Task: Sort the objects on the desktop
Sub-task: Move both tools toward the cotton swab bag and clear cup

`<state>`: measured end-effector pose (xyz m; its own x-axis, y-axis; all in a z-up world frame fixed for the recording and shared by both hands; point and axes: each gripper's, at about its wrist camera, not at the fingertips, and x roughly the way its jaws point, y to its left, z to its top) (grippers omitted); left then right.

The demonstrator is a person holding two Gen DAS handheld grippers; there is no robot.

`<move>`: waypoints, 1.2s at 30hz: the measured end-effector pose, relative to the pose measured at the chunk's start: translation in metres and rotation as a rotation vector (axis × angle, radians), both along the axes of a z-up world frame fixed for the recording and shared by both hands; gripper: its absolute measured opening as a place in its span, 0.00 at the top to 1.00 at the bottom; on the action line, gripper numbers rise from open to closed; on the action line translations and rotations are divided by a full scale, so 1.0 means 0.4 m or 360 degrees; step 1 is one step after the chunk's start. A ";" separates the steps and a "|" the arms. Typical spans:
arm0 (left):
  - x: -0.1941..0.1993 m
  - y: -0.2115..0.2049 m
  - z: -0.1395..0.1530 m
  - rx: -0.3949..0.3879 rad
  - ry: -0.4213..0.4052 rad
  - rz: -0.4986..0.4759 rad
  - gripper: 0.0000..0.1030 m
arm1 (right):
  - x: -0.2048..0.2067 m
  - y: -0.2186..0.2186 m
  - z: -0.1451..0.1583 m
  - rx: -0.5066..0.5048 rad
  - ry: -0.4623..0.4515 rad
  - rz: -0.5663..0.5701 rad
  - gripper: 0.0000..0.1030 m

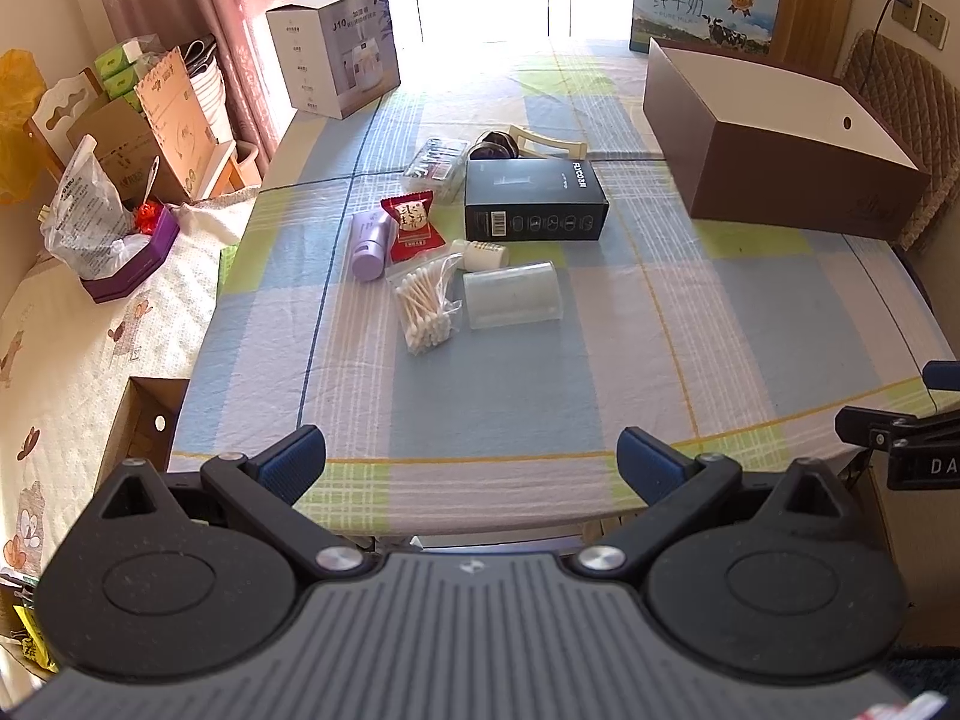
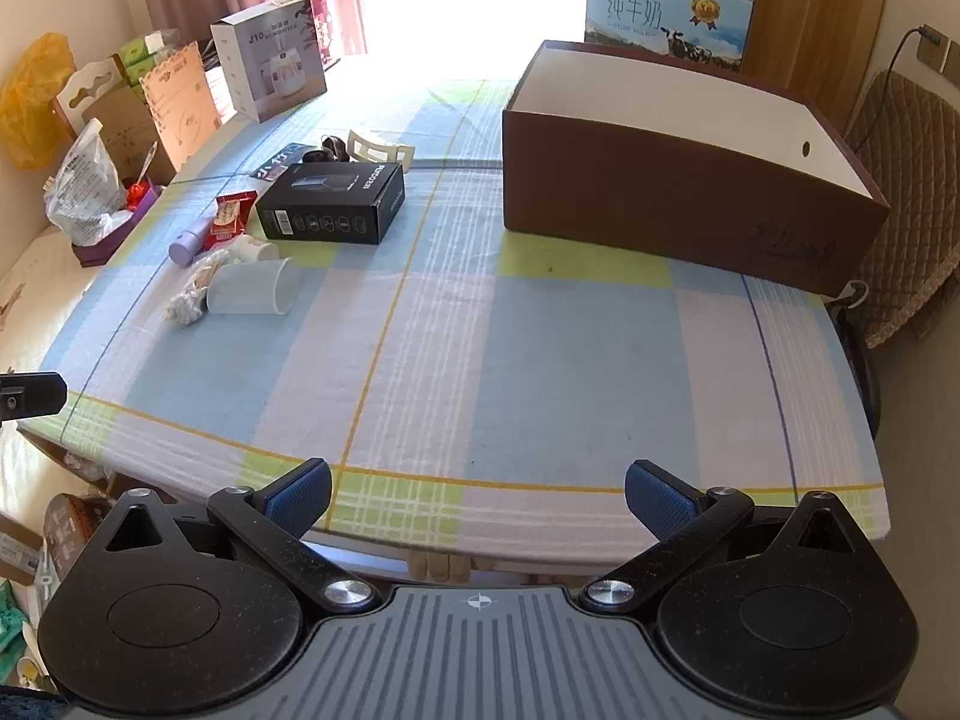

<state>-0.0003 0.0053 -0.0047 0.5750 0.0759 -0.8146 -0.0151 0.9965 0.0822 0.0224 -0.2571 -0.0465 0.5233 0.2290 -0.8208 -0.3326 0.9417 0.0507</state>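
A cluster of small items lies mid-table: a black box, a clear plastic cup on its side, a bag of cotton swabs, a purple tube, a red snack packet, a small white bottle and a clear case. An open brown box stands at the right. My left gripper and right gripper are both open and empty, held above the table's near edge.
The table wears a checked cloth. A white appliance box and a milk carton stand at the far edge. A cream comb-like holder lies behind the black box. Cluttered bedding and cardboard boxes are at the left, a padded chair at the right.
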 end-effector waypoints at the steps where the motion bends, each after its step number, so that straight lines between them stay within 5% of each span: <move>1: 0.001 0.001 -0.001 -0.0001 0.0002 0.0001 0.01 | 0.000 0.000 0.000 0.0000 0.0000 0.0000 0.02; 36: 0.028 0.040 -0.021 -0.0022 0.0034 0.0041 0.01 | 0.021 0.047 -0.003 -0.0023 0.0004 0.0041 0.02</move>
<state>0.0108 0.0213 -0.0132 0.5557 0.0789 -0.8276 -0.0392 0.9969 0.0688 0.0306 -0.2384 -0.0478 0.5151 0.2308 -0.8255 -0.3569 0.9333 0.0383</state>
